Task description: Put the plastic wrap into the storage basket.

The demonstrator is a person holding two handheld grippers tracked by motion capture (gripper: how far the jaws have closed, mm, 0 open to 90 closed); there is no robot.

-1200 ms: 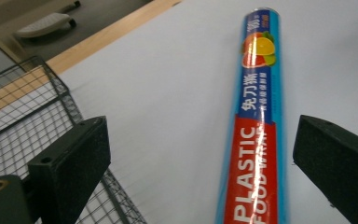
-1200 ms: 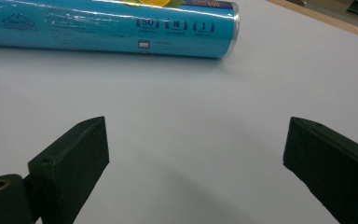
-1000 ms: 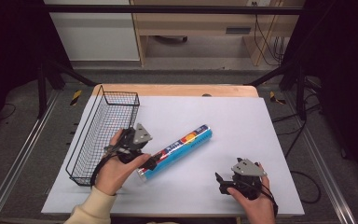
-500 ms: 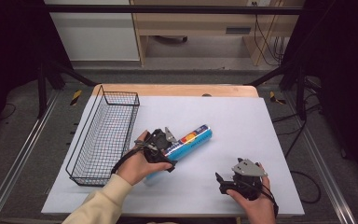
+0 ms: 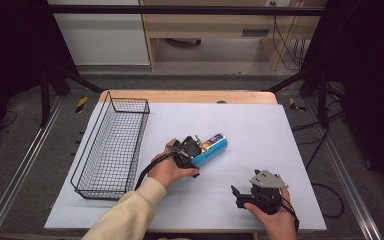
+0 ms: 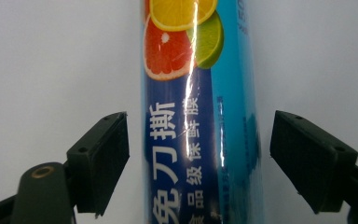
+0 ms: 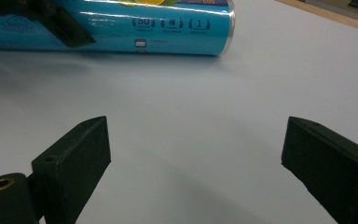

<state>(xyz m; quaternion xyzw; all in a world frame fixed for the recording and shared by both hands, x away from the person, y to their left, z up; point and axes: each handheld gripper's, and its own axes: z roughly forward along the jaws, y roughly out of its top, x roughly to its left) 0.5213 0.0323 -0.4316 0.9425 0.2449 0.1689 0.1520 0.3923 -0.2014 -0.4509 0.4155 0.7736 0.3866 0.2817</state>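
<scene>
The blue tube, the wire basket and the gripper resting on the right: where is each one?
blue tube [image 6: 200, 140], left gripper view, printed side between the open jaws.
wire basket [image 5: 111, 150], high view, mesh floor.
right gripper [image 5: 236, 194], high view, between its fingertips.

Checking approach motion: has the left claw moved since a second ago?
Yes. The left claw has moved right, away from the basket, and now straddles the tube.
</scene>
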